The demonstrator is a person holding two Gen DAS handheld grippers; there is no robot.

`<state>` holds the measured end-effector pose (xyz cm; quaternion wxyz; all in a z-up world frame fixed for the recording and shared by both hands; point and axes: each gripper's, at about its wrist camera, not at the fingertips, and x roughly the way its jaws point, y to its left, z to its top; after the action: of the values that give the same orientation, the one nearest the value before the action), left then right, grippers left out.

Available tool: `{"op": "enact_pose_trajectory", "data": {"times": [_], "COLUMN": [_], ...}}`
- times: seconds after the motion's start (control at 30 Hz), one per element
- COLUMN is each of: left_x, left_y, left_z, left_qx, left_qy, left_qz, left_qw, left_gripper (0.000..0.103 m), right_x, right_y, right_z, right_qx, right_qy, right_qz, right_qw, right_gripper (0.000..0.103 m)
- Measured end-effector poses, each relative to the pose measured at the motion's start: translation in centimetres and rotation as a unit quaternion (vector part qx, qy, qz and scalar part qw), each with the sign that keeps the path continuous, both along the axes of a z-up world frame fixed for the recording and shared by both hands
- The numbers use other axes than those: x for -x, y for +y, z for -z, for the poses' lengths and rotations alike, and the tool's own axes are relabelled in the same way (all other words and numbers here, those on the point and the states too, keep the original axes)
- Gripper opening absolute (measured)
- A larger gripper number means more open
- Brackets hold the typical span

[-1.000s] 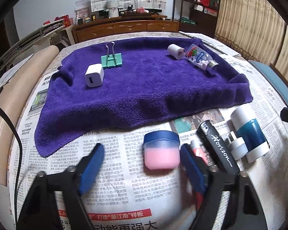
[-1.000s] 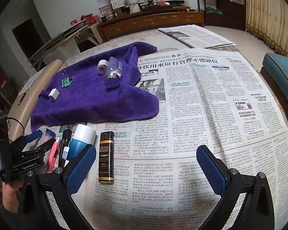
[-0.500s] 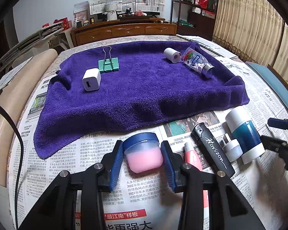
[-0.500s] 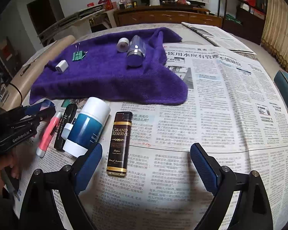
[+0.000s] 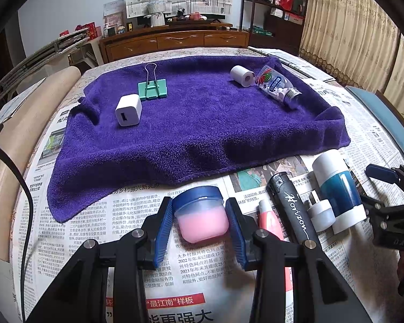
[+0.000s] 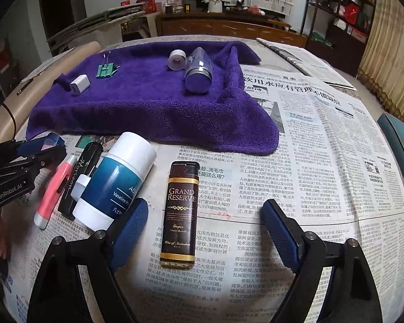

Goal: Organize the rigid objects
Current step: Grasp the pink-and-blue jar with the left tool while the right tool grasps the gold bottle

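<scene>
While the pink jar (image 5: pixel 203 216) is being clamped by the left gripper (image 5: pixel 199 224), "Horizon" is being read on the black lighter (image 5: pixel 292 210).
Right gripper (image 6: pixel 202 224), closing, pads untouched, is being lowered astride the "GRAND RESERVE" lighter (image 6: pixel 180 212).

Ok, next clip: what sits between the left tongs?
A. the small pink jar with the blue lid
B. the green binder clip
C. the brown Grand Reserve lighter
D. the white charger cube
A: in the left wrist view the left tongs have their blue pads against both sides of the pink jar, which rests on the newspaper.
</scene>
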<state>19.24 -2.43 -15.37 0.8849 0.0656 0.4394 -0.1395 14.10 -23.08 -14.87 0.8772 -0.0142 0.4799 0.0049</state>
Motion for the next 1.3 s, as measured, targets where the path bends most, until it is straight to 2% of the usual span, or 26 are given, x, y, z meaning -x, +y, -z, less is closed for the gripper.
{"op": "enact_pose_trajectory", "data": {"times": [0.1, 0.17, 0.27, 0.3, 0.37, 0.43, 0.77, 1.07, 1.3], "left_x": [0.0, 0.0, 0.0, 0.0, 0.0, 0.0, 0.1, 0.9, 0.4], "left_y": [0.0, 0.0, 0.0, 0.0, 0.1, 0.3, 1.6, 2.0, 3.3], "left_z": [0.0, 0.0, -0.1, -0.1, 0.0, 0.0, -0.7, -2.8, -4.8], "left_qx": [0.0, -0.001, -0.001, 0.0, 0.002, 0.005, 0.02, 0.014, 0.019], "left_qy": [0.0, 0.002, 0.002, 0.002, 0.002, 0.002, 0.003, -0.009, -0.015], "left_qz": [0.0, 0.0, 0.0, -0.001, -0.003, -0.007, -0.019, -0.015, -0.026], "left_qw": [1.0, 1.0, 1.0, 1.0, 1.0, 1.0, 0.9996, 0.9998, 0.9994], "left_gripper": [0.038, 0.038, 0.038, 0.038, 0.038, 0.038, 0.038, 0.038, 0.038], "right_x": [-0.1, -0.2, 0.1, 0.2, 0.3, 0.3, 0.9, 1.1, 0.6], "right_y": [0.1, 0.3, 1.1, 1.4, 1.6, 0.8, -0.3, 0.1, -0.3], "right_z": [-0.3, -0.4, -0.6, -0.6, -0.7, -0.8, -1.9, -3.0, -5.4], "right_qx": [0.001, 0.002, 0.004, 0.007, 0.012, -0.014, -0.016, -0.009, -0.015], "right_qy": [-0.008, -0.01, -0.01, -0.008, -0.009, -0.005, -0.01, -0.019, -0.039], "right_qz": [0.007, 0.003, -0.01, -0.012, -0.015, -0.01, -0.005, -0.01, -0.009], "right_qw": [1.0, 1.0, 1.0, 1.0, 1.0, 1.0, 1.0, 1.0, 0.999], "right_gripper": [0.062, 0.054, 0.026, 0.023, 0.023, 0.023, 0.023, 0.023, 0.023]}}
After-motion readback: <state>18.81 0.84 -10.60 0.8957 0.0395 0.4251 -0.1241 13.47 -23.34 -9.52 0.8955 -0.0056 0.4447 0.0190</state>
